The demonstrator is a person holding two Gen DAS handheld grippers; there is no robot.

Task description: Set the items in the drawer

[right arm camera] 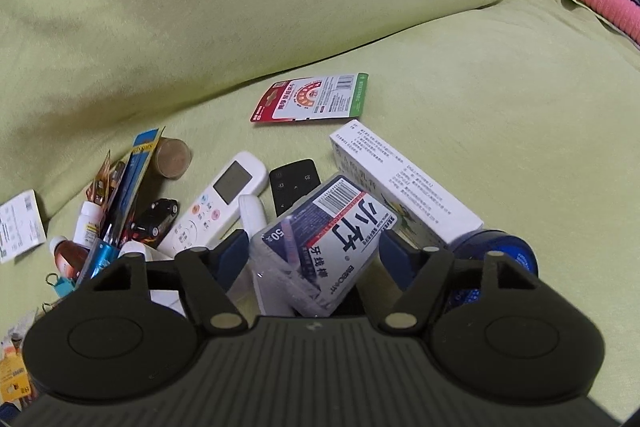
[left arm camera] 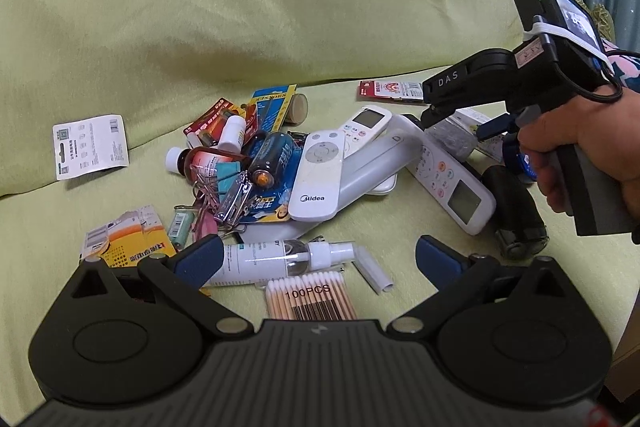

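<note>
A: What is laid out, taken from the largest down?

B: A green sofa cushion (left arm camera: 400,227) carries a loose heap of small household goods. No drawer is seen in either view, so where the items must go cannot be told. In the heap's middle a white Midea remote (left arm camera: 320,179) is propped over a second white remote (left arm camera: 368,125), with a third remote (left arm camera: 456,183) to the right. Nearer the left wrist camera lie a spray bottle (left arm camera: 276,259) and a pack of cotton swabs (left arm camera: 310,297).

A: And the grippers?

B: The left gripper (left arm camera: 316,259) is held low over the near edge of the heap, jaws spread wide and empty, the spray bottle lying between its blue fingertips (left arm camera: 200,259). The right gripper (right arm camera: 312,255) is set around a clear floss-pick box (right arm camera: 324,243) at the heap's right side. Its jaws flank the box, but whether they are already pressed on it cannot be told; a narrow gap seems to remain on both sides.

A: How should the grasp be done well?

B: The box looks tilted and rests against a white carton (right arm camera: 404,183) on its far right, with a blue jar (right arm camera: 496,251) just beside. The pads are best closed squarely on the box's two flat sides, low enough that the smooth plastic is not squeezed out upward. It should then be raised straight up, so the carton and jar are not dragged along.
</note>
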